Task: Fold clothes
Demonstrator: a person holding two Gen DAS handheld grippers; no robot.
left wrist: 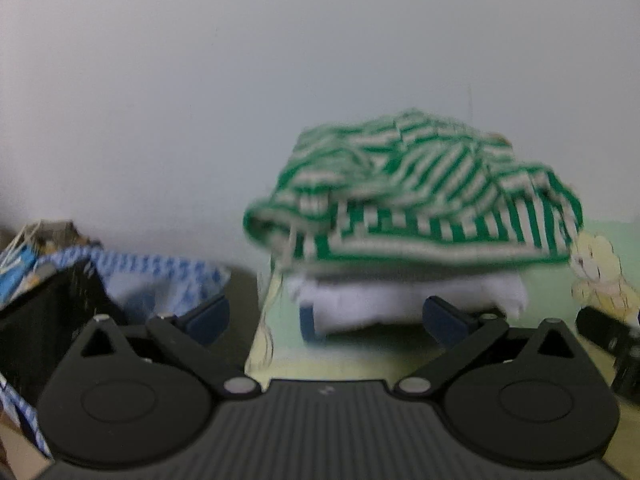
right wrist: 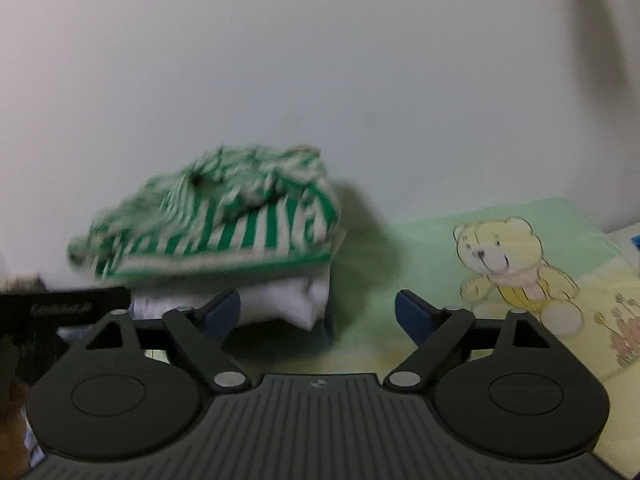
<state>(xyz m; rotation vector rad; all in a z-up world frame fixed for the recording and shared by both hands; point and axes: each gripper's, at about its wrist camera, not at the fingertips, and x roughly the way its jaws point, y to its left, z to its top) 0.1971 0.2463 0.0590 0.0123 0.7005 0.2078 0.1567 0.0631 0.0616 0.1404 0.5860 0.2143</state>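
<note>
A green-and-white striped garment (left wrist: pixel 416 196) lies folded on top of a white folded garment (left wrist: pixel 400 300), forming a small stack against the pale wall. In the right wrist view the same striped garment (right wrist: pixel 216 220) and white garment (right wrist: pixel 280 300) sit left of centre. My left gripper (left wrist: pixel 326 316) is open, a little short of the stack, with nothing between its blue pads. Open too is my right gripper (right wrist: pixel 318 312), its left pad near the white garment's corner, nothing held. Both views are blurred.
The stack rests on a pale green and yellow sheet (right wrist: pixel 440 240) printed with a yellow bear (right wrist: pixel 516 268). A black basket (left wrist: pixel 52 312) lined with blue-and-white cloth (left wrist: pixel 160 276) stands at the left. The other gripper's black body (left wrist: pixel 612 336) shows at the right edge.
</note>
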